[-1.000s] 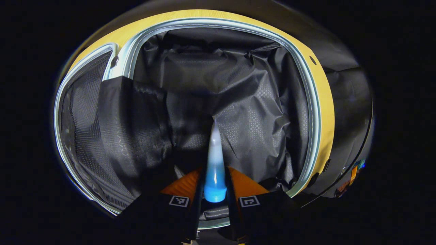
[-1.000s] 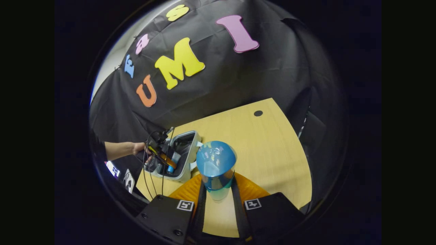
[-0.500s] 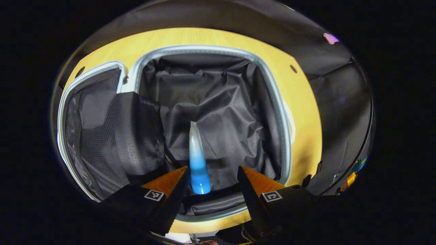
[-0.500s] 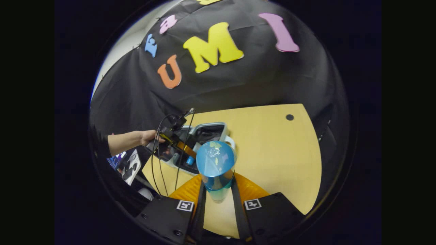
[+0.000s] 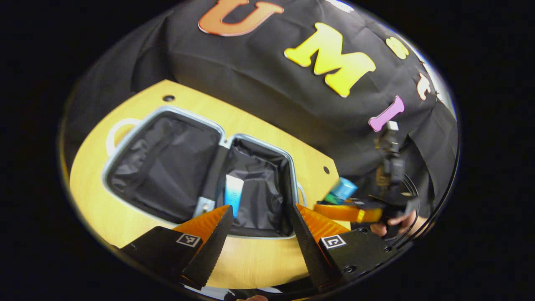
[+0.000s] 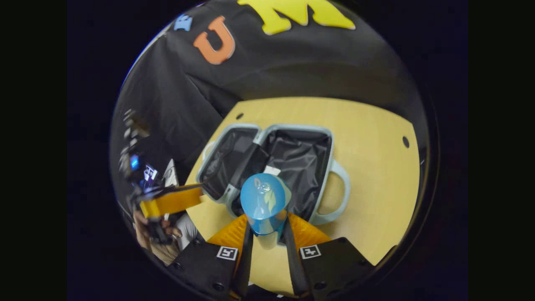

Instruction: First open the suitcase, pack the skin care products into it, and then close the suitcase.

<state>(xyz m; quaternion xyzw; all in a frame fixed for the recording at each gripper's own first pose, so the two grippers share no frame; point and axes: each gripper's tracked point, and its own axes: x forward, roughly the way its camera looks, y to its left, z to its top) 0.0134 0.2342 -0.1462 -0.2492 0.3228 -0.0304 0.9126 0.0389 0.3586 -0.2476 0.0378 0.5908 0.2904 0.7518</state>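
The pale blue suitcase (image 5: pixel 165 109) lies open on the wooden table, both halves lined in black. A white and blue tube (image 5: pixel 233 194) rests in its right half, near the hinge. My left gripper (image 5: pixel 260 207) hangs open above the near edge of the case, holding nothing. My right gripper (image 6: pixel 267 217) is shut on a blue-capped bottle (image 6: pixel 264 198) and hovers over the near side of the open suitcase (image 6: pixel 330 167). The white end of the tube (image 6: pixel 272 170) peeks out behind the bottle. In the left gripper view the right gripper (image 5: pixel 334 205) carries the bottle (image 5: pixel 342 189) at the right.
The wooden table (image 6: pixel 368 167) has bare room to the right of the case and two small holes. The suitcase handle (image 6: pixel 345 188) sticks out on the right. A hand (image 6: pixel 154 234) holds the left gripper (image 6: pixel 196 196) at the table's left edge. Black cloth walls stand behind.
My left gripper opened, left the tube in the suitcase and pulled up and back out of it. My right gripper carried the bottle over to the suitcase.
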